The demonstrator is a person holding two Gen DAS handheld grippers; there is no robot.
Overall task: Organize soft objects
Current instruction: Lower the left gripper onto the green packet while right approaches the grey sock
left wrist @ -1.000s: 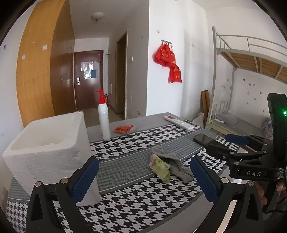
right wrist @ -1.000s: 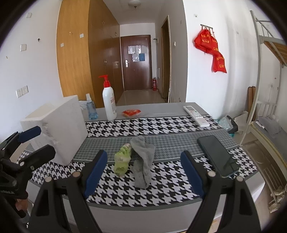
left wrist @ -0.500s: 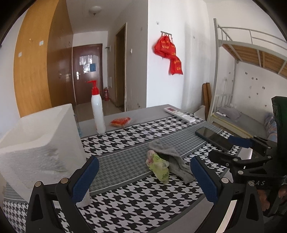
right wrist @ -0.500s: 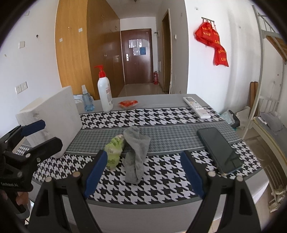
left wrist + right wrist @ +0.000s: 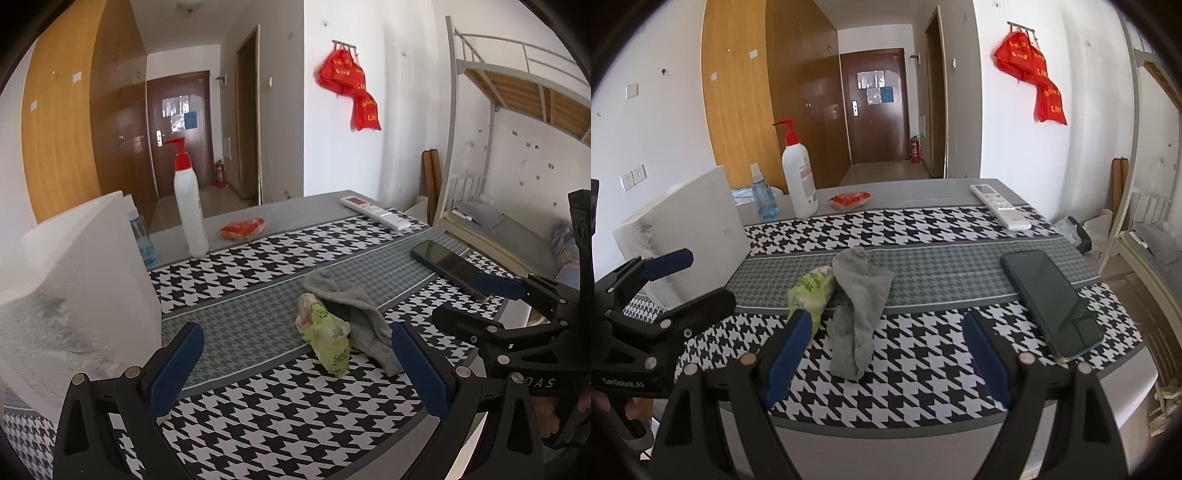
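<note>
A grey sock [image 5: 356,308] [image 5: 862,295] lies crumpled mid-table on the houndstooth cloth, with a green plastic packet [image 5: 327,334] [image 5: 810,290] touching its left side. A white foam box [image 5: 70,295] [image 5: 687,236] stands at the table's left. My left gripper [image 5: 297,369] is open and empty, near the front edge, short of the packet. My right gripper [image 5: 882,354] is open and empty, just in front of the sock. Each gripper shows at the edge of the other's view.
A black phone [image 5: 1051,299] lies at the right. A white pump bottle [image 5: 798,177], a small spray bottle [image 5: 761,195], an orange packet [image 5: 849,199] and a white remote [image 5: 999,206] sit along the back. A bunk bed [image 5: 517,110] stands to the right.
Both grippers have moved forward toward the sock and packet, which now look larger and closer. The left view has swung so the foam box sits further left. Both stay open.
</note>
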